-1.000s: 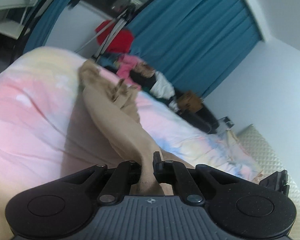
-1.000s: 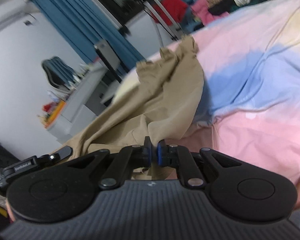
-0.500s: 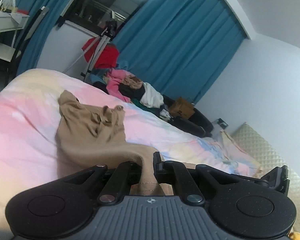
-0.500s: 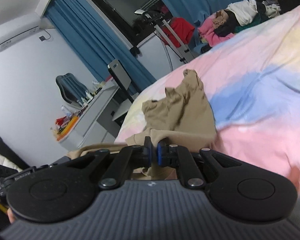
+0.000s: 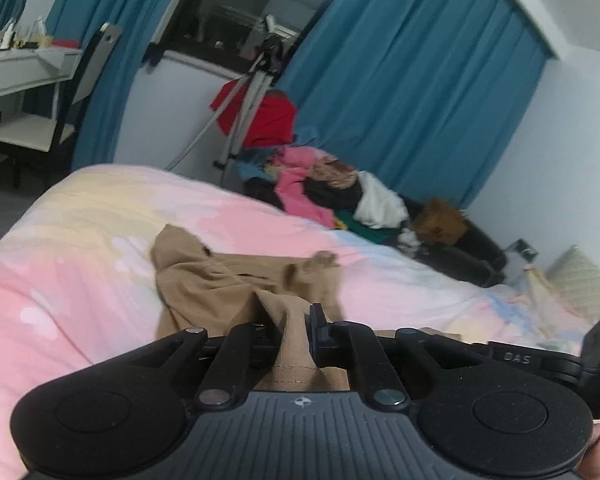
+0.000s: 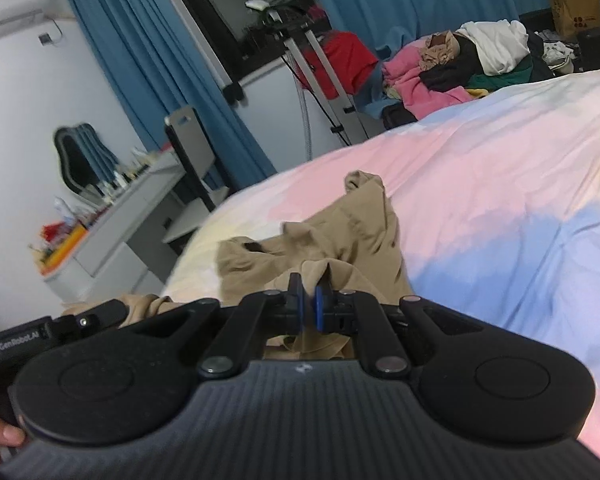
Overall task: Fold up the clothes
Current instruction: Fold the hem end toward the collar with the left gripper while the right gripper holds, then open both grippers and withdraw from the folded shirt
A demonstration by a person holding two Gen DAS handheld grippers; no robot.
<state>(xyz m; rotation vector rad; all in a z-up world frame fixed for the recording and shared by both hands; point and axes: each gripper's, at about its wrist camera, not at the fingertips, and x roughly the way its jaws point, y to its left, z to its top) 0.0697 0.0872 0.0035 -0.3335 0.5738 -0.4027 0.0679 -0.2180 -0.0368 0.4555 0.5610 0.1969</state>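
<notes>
Left tool (image 5: 296, 320) clamped on tan garment (image 5: 236, 280); right tool (image 6: 308, 300) pinching the same garment (image 6: 340, 236). Rest of it crumpled on bed (image 5: 80, 248), near clothes pile (image 5: 340, 196).

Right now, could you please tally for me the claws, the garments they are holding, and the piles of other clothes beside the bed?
Claws: 2, the left claw and the right claw, each shut on the tan garment.
Garments held: 1, the tan garment lying on the pastel bedspread.
Clothes piles: 1, the heap past the bed's far edge.
Total: 4
</notes>
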